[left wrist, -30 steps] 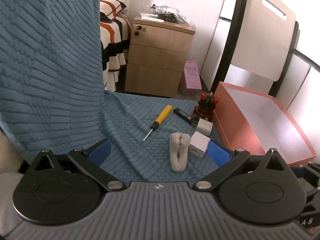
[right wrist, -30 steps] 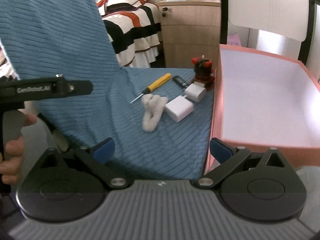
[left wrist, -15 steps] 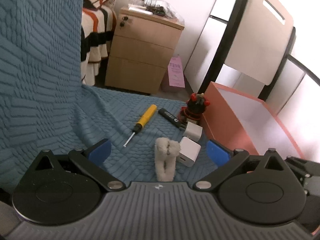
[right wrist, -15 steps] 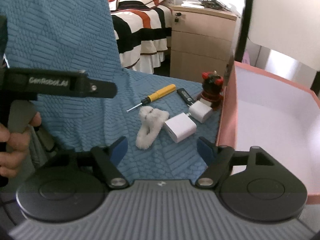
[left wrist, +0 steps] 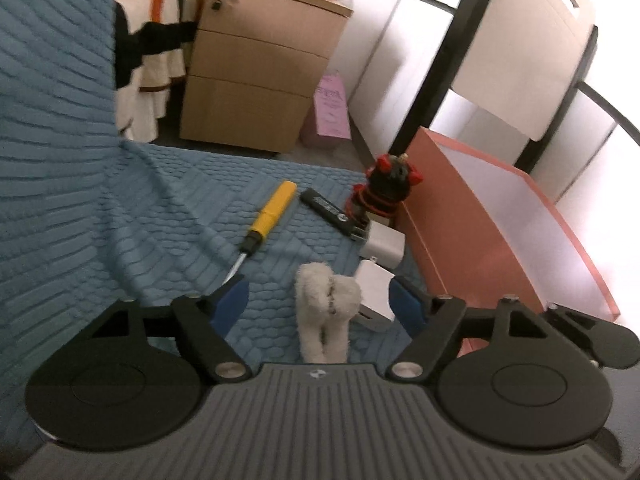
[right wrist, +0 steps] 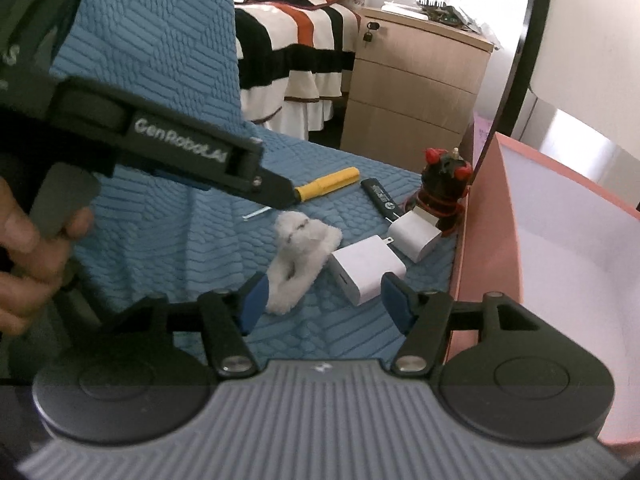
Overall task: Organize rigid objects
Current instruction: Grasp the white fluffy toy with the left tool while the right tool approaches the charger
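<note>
On the blue quilted cloth (left wrist: 168, 216) lie a yellow-handled screwdriver (left wrist: 269, 216), a black USB stick (left wrist: 330, 213), two white chargers (right wrist: 366, 269) (right wrist: 414, 236), a white fluffy piece (left wrist: 325, 312) and a black-and-red figurine (left wrist: 386, 190). An open pink box (left wrist: 480, 240) stands to their right. My left gripper (left wrist: 319, 304) is open, its jaws either side of the fluffy piece. My right gripper (right wrist: 322, 304) is open just before the larger charger and the fluffy piece.
A wooden drawer cabinet (left wrist: 256, 72) and a striped bed (right wrist: 296, 52) stand beyond the cloth. A black-framed chair (left wrist: 520, 48) rises behind the pink box (right wrist: 560, 248). The left gripper's body (right wrist: 168, 148) and the hand holding it cross the right wrist view.
Both grippers have moved forward toward the objects, and their jaws have narrowed somewhat. The fluffy piece now sits between the left jaws. No object has moved.
</note>
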### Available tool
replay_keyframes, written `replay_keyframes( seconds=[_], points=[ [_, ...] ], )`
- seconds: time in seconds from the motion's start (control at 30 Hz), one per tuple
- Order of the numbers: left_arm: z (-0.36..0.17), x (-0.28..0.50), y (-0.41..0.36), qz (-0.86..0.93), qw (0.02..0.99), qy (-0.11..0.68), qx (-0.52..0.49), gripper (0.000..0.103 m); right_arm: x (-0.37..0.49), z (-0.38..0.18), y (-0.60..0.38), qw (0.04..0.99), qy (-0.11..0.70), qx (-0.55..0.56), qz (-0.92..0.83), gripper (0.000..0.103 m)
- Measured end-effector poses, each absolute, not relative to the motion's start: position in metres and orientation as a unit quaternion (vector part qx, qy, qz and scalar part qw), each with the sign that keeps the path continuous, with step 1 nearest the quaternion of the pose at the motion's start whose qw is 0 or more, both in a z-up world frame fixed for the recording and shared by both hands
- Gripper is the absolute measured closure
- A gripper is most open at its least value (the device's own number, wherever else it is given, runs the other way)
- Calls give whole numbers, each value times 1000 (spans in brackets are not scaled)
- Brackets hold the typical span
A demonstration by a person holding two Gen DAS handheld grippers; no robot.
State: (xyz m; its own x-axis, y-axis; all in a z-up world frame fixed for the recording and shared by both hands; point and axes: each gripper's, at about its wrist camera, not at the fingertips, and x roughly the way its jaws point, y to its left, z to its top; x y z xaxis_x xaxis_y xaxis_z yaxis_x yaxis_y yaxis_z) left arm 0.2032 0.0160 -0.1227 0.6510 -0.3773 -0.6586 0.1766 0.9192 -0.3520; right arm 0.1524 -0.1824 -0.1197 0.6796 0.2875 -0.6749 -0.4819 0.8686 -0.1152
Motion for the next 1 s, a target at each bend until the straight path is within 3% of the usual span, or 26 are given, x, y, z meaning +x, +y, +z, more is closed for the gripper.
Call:
replay_keyframes(
  seconds=[0.5,0.67,0.87,1.0],
  points=[
    [-162,248,3,-178,862,445,-166,47,204,-162,-173,891,365,-207,175,38],
    [-172,255,-2,-167,857,461,-157,55,214,-168,-168,889,364,-217,176,33],
    [-176,257,5,-165,853,461,-179,56,226,-175,-161,883,365,-235,178,29],
    [-176,258,7,-161,852,462,-186,56,233,-179,-159,882,364,-250,166,19]
  ],
)
